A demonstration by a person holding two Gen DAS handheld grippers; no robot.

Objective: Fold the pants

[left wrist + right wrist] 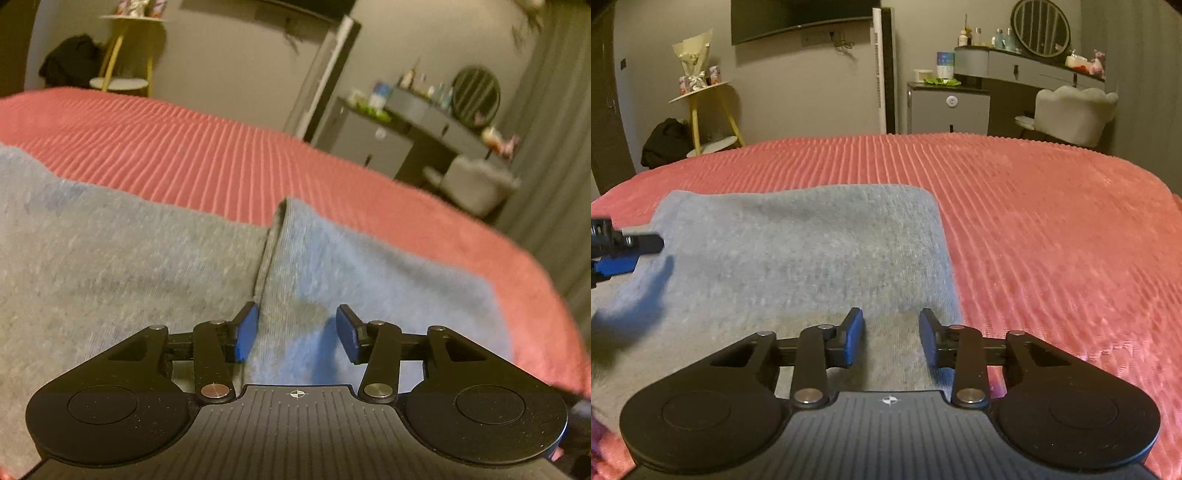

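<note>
One large pink ribbed bedspread (1052,221) fills both views, and on it lie the grey pants (798,251), already doubled over into a broad slab that reaches from the near edge toward the middle of the bed. In the left wrist view a fold edge or seam (267,254) runs up the cloth away from the camera, with one layer rising slightly above the other beside it; the blur there makes it hard to say which of the two it is.

The cloth looks like a thick, fuzzy knit: soft, limp and light, not slippery, and nothing about it is fragile. It should drape and sag wherever it is unsupported, so I judge the best hold to be at the corners or along a doubled edge, where both layers can be pinched together, not in the flat middle, where only the top layer would bunch up. The rounded far right corner (927,199) and the near right edge look like fair places to take hold.

The left gripper (295,334) hangs low over the pants with its jaws spread, one blue pad just beside the fold edge, nothing pinched. The right gripper (891,341) is likewise parted over the near right part of the cloth, holding nothing. The left gripper's tip also pokes into the right wrist view at the pants' left side.
</note>
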